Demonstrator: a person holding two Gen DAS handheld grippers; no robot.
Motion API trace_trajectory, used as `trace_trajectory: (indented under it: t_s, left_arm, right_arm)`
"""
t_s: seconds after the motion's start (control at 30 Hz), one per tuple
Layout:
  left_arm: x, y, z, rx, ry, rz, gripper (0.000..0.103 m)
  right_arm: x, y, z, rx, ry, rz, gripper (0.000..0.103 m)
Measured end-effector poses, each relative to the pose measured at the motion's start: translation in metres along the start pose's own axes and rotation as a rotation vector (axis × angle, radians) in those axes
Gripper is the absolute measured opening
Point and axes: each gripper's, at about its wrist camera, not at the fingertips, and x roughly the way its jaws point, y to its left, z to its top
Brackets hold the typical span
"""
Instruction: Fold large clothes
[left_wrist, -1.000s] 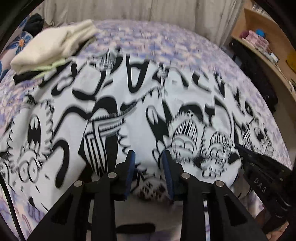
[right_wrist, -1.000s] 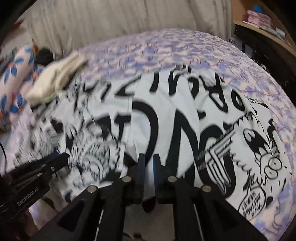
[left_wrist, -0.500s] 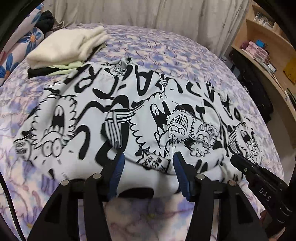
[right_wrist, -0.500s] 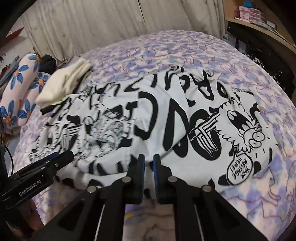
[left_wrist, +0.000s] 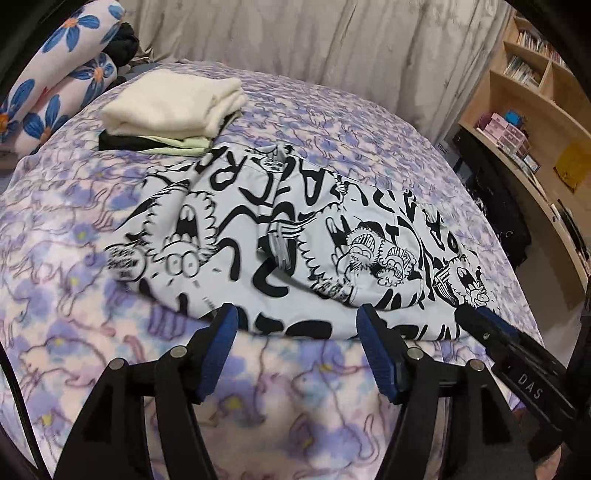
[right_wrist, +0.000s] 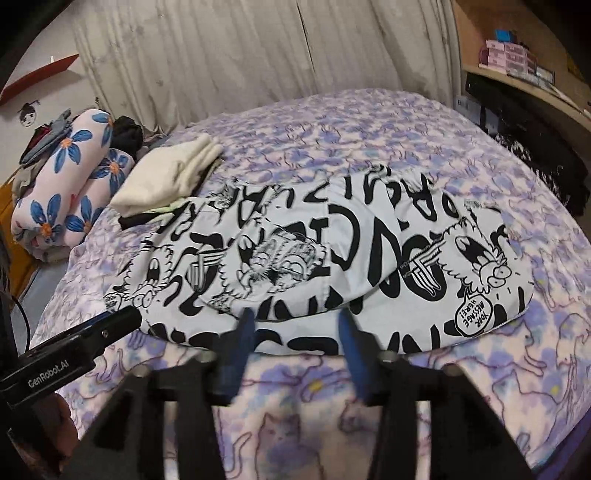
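On the bed (left_wrist: 74, 332) the printed garment (left_wrist: 295, 251) lies doubled over, its near edge dropped since a second ago. Both left gripper (left_wrist: 297, 325) and right gripper (right_wrist: 295, 325) are opening, fingers empty; this fold looks finished, another likely remains.

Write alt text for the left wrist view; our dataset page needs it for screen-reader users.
A black-and-white cartoon-print garment lies folded on a purple floral bedspread, with the left hand-held gripper at its near edge, jaws opening, nothing between them. A stack of folded clothes sits behind; the right hand-held gripper enters from the right.
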Motion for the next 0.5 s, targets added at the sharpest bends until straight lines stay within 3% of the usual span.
trace_trajectory:
  t_s: [0.1, 0.2, 0.3, 0.5]
  left_arm:
    - [-0.007, 0.016, -0.008, -0.024, -0.007, -0.037, 0.077]
    - [-0.008, 0.038, -0.017, -0.085, -0.007, -0.138, 0.086]
    - [0.002, 0.059, -0.026, -0.163, 0.007, -0.198, 0.086]
    - [0.041, 0.101, -0.034, -0.316, 0.021, -0.215, 0.086]
  right_arm:
    - [-0.004, 0.009, -0.003, -0.027, -0.016, -0.004, 0.049]
    - [-0.003, 0.015, -0.005, -0.043, -0.026, -0.009, 0.049]
    - [0.003, 0.02, -0.008, -0.055, -0.028, -0.01, 0.049]
    - [0.025, 0.031, -0.009, -0.077, -0.004, 0.01, 0.049]
